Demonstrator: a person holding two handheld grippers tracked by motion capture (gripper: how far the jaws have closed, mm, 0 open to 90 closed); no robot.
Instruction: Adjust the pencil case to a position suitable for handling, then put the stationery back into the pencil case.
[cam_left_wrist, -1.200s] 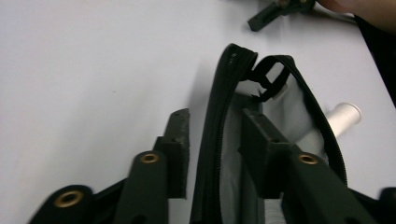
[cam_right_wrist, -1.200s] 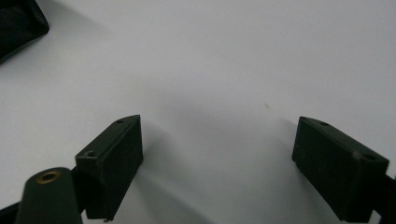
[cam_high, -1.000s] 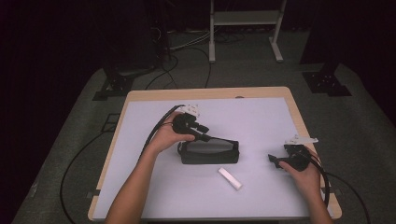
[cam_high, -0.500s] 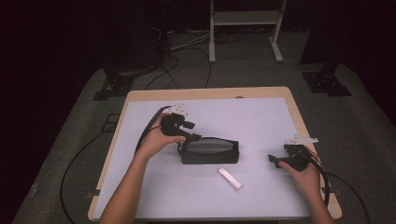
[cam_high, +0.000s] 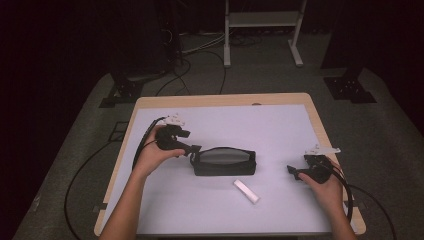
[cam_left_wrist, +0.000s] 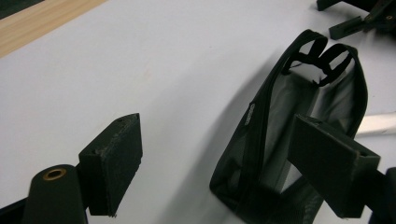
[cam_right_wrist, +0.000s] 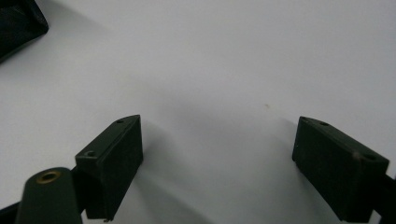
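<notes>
Two grippers wide apart, pouch free at mid-table!

Table (cam_high: 280, 125) first: the black pouch (cam_high: 223, 161) lies at its middle, long axis running left to right, zip mouth up. Left gripper (cam_high: 194, 149) sits just off the pouch's left end, jaws just spread open with nothing between them; its own view has the pouch (cam_left_wrist: 299, 135) off to one side. Right gripper (cam_high: 291, 171) rests well right, open over bare tabletop. White stick (cam_high: 246, 191) lies in front, angled.

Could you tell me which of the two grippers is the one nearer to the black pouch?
The left gripper: its open fingers sit right at the black pouch's left end, while the right gripper rests apart, near the table's right edge.
</notes>
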